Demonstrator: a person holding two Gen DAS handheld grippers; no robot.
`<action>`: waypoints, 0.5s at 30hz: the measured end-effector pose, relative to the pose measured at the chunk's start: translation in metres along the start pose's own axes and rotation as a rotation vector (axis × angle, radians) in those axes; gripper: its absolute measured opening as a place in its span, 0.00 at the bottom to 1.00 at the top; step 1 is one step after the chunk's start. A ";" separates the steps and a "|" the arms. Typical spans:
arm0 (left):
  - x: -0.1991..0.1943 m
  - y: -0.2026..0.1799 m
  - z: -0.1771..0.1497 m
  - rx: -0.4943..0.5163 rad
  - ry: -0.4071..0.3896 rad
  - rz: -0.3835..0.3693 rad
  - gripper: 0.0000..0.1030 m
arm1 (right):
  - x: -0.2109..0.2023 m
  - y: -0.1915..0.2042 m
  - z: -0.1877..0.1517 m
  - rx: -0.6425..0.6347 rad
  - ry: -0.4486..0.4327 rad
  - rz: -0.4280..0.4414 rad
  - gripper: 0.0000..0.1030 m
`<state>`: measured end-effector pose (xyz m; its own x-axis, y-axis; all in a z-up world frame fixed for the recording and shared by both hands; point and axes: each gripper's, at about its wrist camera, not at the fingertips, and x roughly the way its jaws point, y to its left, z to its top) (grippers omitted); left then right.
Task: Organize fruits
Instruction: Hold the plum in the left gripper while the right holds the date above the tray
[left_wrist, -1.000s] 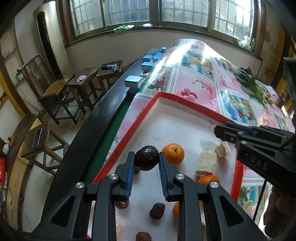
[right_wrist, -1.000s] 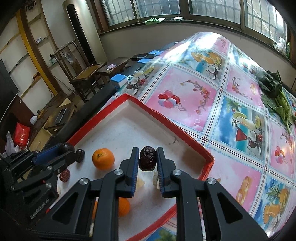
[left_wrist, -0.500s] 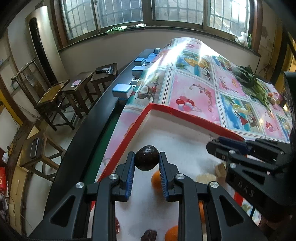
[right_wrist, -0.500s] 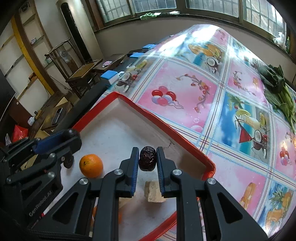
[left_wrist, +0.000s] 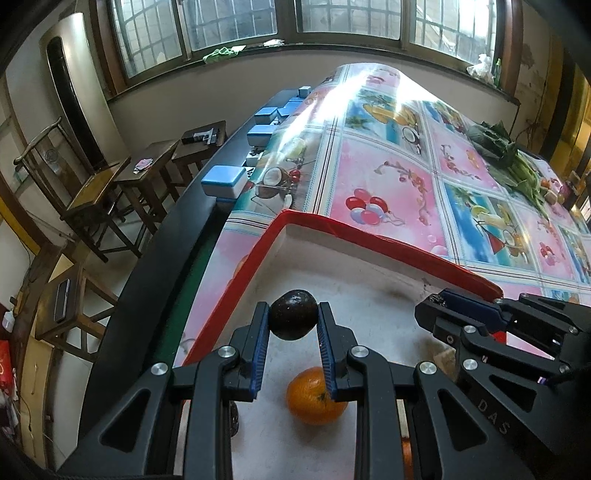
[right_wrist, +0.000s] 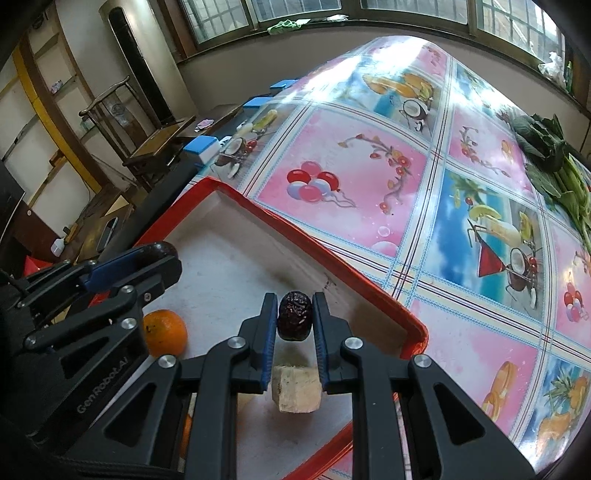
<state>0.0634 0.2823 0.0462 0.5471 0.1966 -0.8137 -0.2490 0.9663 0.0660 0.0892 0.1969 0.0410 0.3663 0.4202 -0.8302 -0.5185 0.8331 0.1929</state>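
Left gripper (left_wrist: 292, 320) clamps a dark round glossy fruit (left_wrist: 293, 319), frame center. Right gripper (right_wrist: 294, 320) grips a wrinkled dark-red date (right_wrist: 294, 320) above the red-rimmed white tray (right_wrist: 317, 245).

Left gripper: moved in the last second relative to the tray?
Yes. The left gripper, shut on the dark fruit, moved toward the red tray's far corner; the orange now sits below its fingers.

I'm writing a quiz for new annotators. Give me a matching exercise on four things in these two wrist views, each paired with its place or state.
Things:
1. dark round fruit
2. wrinkled date
3. orange
4. pale cube

Places:
A. lying below the right gripper
B. held by the left gripper
C. lying below the left gripper
D. held by the right gripper

Pairs: 1-B, 2-D, 3-C, 4-A
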 end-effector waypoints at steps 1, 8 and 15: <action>0.001 -0.001 0.000 0.001 0.002 -0.001 0.24 | 0.001 0.000 0.000 0.002 0.002 0.000 0.20; 0.009 -0.001 -0.001 0.003 0.016 0.001 0.24 | 0.005 -0.002 -0.002 0.006 0.008 -0.006 0.20; 0.014 -0.003 -0.001 0.006 0.026 -0.001 0.24 | 0.009 -0.001 -0.003 0.003 0.013 -0.012 0.20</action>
<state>0.0709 0.2819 0.0336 0.5265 0.1917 -0.8283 -0.2438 0.9674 0.0690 0.0905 0.1982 0.0320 0.3626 0.4058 -0.8390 -0.5118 0.8390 0.1846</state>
